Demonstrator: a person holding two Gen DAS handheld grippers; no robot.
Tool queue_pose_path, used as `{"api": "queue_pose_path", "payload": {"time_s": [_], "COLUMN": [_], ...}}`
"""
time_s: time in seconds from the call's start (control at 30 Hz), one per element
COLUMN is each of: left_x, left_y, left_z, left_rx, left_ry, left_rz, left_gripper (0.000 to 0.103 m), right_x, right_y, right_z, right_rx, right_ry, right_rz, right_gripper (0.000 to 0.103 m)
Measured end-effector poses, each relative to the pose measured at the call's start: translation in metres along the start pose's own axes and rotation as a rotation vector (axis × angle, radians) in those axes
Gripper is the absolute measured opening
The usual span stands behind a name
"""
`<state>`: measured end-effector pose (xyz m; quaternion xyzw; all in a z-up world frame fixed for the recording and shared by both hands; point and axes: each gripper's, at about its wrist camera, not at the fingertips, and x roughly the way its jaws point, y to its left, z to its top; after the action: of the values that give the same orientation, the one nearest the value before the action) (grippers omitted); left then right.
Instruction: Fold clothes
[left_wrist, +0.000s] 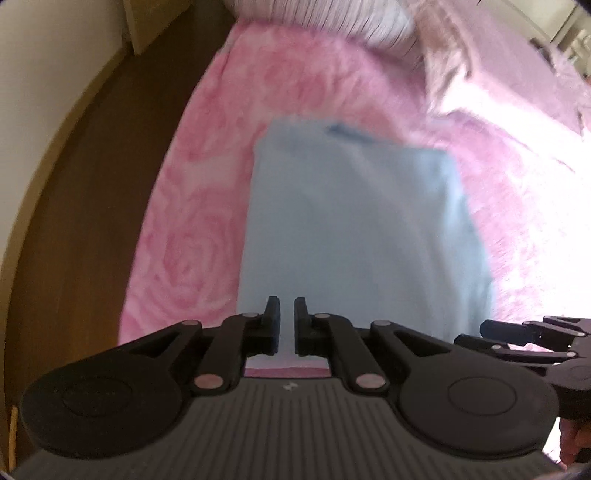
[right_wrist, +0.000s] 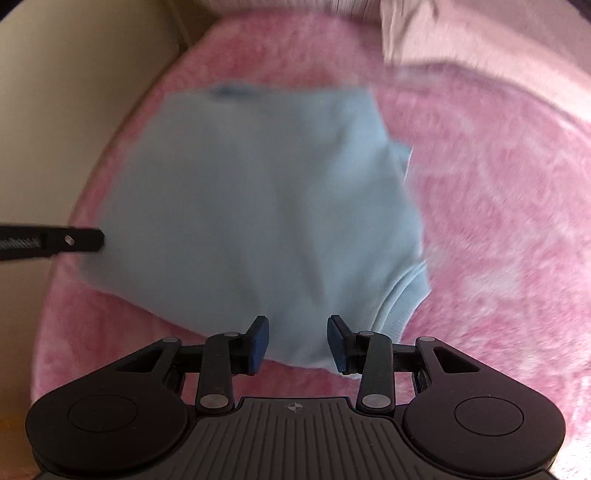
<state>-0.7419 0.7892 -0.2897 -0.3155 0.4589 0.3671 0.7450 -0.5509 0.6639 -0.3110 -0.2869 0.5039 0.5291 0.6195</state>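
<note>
Garment (left_wrist: 354, 229) on bedspread (left_wrist: 207, 206)

Motion blur smears the light blue garment (left_wrist: 354, 229) and the pink bedspread (left_wrist: 207, 206). The garment's dark neck mark (left_wrist: 343, 131) is unreadable. The striped pillow (left_wrist: 317, 18) is cut off at the top edge.

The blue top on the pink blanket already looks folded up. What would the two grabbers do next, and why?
Probably pinch the near edge of the light blue garment and fold it away once more: it lies as a long flat rectangle, and both the left gripper and the right gripper hang over that edge, holding nothing.
</note>
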Motion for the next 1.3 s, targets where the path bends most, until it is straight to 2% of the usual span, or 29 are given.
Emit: {"api": "queue_pose_path", "payload": {"time_s": [0.07, 0.23, 0.53, 0.67, 0.8, 0.97, 1.3], "left_x": [-0.025, -0.098, -0.211, -0.244, -0.261, -0.272, -0.268], "left_y": [-0.010, -0.044, -0.095, -0.111, -0.125, -0.132, -0.135], "left_z": [0.001, -0.005, -0.024, -0.037, -0.055, -0.078, -0.108], "left_rx": [-0.002, 0.015, 0.031, 0.028, 0.030, 0.013, 0.020], "left_ry": [-0.036, -0.125, -0.272, -0.306, -0.321, -0.308, -0.271], "left_rz": [0.013, 0.049, 0.072, 0.076, 0.086, 0.099, 0.142], "left_gripper": [0.016, 0.025, 0.040, 0.051, 0.057, 0.065, 0.066], "right_x": [-0.028, -0.097, -0.208, -0.245, -0.267, -0.277, -0.263], "right_y": [0.000, -0.002, 0.016, 0.029, 0.036, 0.031, 0.028], "right_z": [0.000, -0.004, -0.026, -0.042, -0.059, -0.073, -0.096], "right_rx": [0.011, 0.011, -0.060, -0.082, -0.086, -0.040, -0.029], "right_ry": [-0.050, -0.124, -0.289, -0.363, -0.402, -0.384, -0.257], "right_rz": [0.018, 0.041, -0.065, -0.104, -0.153, -0.129, -0.075], "right_gripper": [0.039, 0.039, 0.046, 0.047, 0.048, 0.048, 0.048]}}
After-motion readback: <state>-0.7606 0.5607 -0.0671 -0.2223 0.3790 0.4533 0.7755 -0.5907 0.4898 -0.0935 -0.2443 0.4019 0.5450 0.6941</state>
